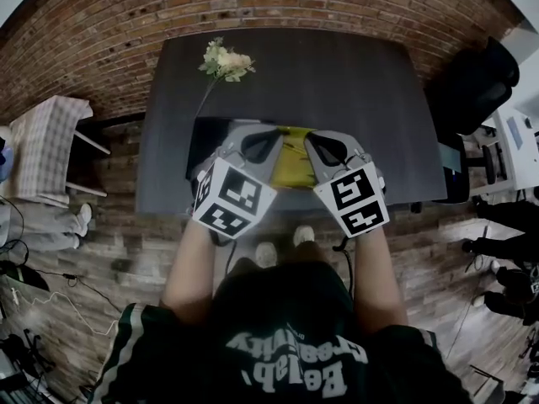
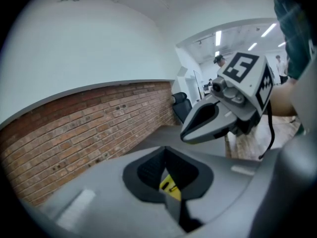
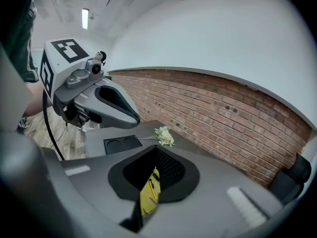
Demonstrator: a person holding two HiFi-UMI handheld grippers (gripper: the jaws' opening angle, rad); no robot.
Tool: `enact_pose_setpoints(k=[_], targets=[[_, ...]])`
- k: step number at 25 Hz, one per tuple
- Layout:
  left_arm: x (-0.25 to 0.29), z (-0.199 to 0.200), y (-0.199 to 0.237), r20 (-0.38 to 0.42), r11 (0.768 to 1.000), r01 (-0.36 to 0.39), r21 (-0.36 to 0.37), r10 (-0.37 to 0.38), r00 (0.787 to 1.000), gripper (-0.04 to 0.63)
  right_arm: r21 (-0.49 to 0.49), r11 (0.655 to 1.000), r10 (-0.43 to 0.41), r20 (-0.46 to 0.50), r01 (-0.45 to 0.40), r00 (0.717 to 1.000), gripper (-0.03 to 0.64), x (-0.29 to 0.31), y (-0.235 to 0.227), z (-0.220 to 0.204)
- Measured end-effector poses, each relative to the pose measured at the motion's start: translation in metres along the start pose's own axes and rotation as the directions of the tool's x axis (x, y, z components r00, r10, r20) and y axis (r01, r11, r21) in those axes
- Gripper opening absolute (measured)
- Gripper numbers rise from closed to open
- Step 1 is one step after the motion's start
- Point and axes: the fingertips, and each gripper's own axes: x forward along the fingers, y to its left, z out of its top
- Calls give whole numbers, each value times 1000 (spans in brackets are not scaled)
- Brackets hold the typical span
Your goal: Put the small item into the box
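Looks partway through at best. Shows nothing placed in a box, and no plain box anywhere. Shows only a black tray with two round hollows on the dark table, with a sprig of pale flowers toward the upper left of the head view. Cannot tell whether that tray serves as the box. Probably left to do: carrying across, lowering in, letting go.

Held at centre frame in the head view, over the table's near edge and clear of its top: a flat yellow packet with black print, pinched from both sides. Left gripper closed tight on its left edge, with a small patch of yellow in the seam between the jaws. Right gripper clamped down thin on the right edge, with a longer strip of yellow between the pads. Hard to say whether this packet is the small item itself or a flattened container.
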Motion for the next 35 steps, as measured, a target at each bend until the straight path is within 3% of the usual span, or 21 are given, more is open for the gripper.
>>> enact_pose_setpoints(k=[15,35], targets=[[-3,17,-12,0,1000,-6,30,6,1000,3,-61,997,51,10,-50,999,6,-12,11,6],[-4,11,-5,-8,1000,1,28,-1,1000,3,-73,997,12,14,-11,1000,6,-6,11,6]])
